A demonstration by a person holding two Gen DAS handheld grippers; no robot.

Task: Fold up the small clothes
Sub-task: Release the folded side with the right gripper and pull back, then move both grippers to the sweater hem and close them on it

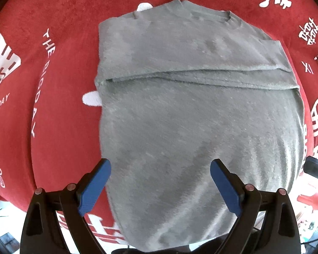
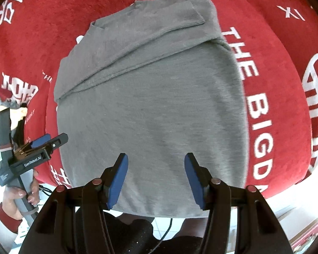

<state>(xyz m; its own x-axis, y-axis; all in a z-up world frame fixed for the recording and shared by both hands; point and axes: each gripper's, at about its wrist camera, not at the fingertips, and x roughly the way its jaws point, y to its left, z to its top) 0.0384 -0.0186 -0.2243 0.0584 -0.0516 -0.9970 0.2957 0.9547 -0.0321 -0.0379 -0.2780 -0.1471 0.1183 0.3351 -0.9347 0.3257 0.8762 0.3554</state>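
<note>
Two grippers hover over one grey T-shirt [image 1: 180, 105] spread on a red cloth [image 1: 59, 84] printed with white lettering and characters, which covers the tabletop. The shirt lies flat with its collar [image 1: 201, 13] at the far end and its hem toward the viewer, hanging slightly past the near edge of the cloth. Both sleeves are turned inward across the chest, so that a folded edge [image 1: 190, 74] runs crosswise over the upper body of the garment.

Left gripper [image 1: 160, 187]: jaws spread wide, blue pads [image 1: 95, 187] empty, positioned above the lower part of the shirt near its left margin; nothing is clamped. In the right wrist view the same tool [image 2: 46, 141] appears at the far left, off the shirt's edge, carried by a hand [image 2: 21, 192] in a red cuff.

Right gripper [image 2: 155, 181]: jaws likewise well apart, blue pads [image 2: 118, 182] bare, poised above the hem region of the T-shirt [image 2: 150, 110], holding nothing. Whether either gripper's fingertips touch the fabric cannot be told.

White print on the cloth [image 2: 256, 114] reads "THE BIG DAY" beside the shirt's right margin.
</note>
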